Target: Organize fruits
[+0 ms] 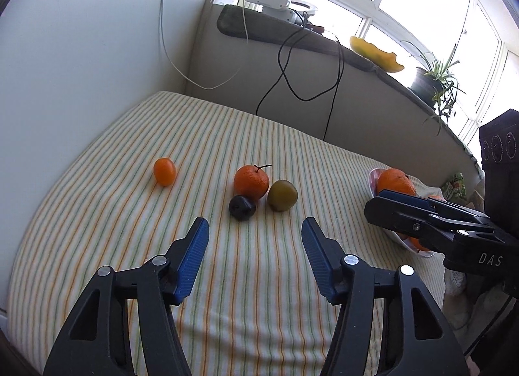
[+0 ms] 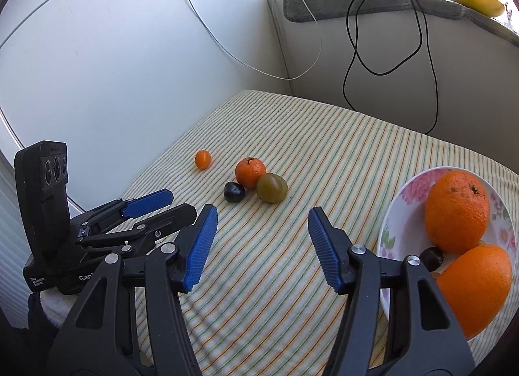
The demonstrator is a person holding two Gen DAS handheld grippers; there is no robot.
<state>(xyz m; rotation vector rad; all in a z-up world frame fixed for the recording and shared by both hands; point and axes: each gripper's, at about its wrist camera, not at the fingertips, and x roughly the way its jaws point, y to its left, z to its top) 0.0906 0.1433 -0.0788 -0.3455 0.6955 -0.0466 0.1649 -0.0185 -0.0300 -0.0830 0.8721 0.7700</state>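
Left wrist view: left tongs apart and empty; four fruits loose on the striped counter: small mandarin, tangerine, green plum, dark plum.
Right wrist view: right tongs apart, empty; floral plate holds two oranges and one dark fruit, so roughly three in, four left.

Bare striped cloth lies open between the wide-spread jaws of the right gripper and the fruit cluster ahead, where a tangerine, a green fruit and a dark plum sit touching, leaving no gap between them. A small orange fruit stands well apart with free cloth all round. The left gripper, also open, crowds the left side; a floral plate holding oranges blocks the right.
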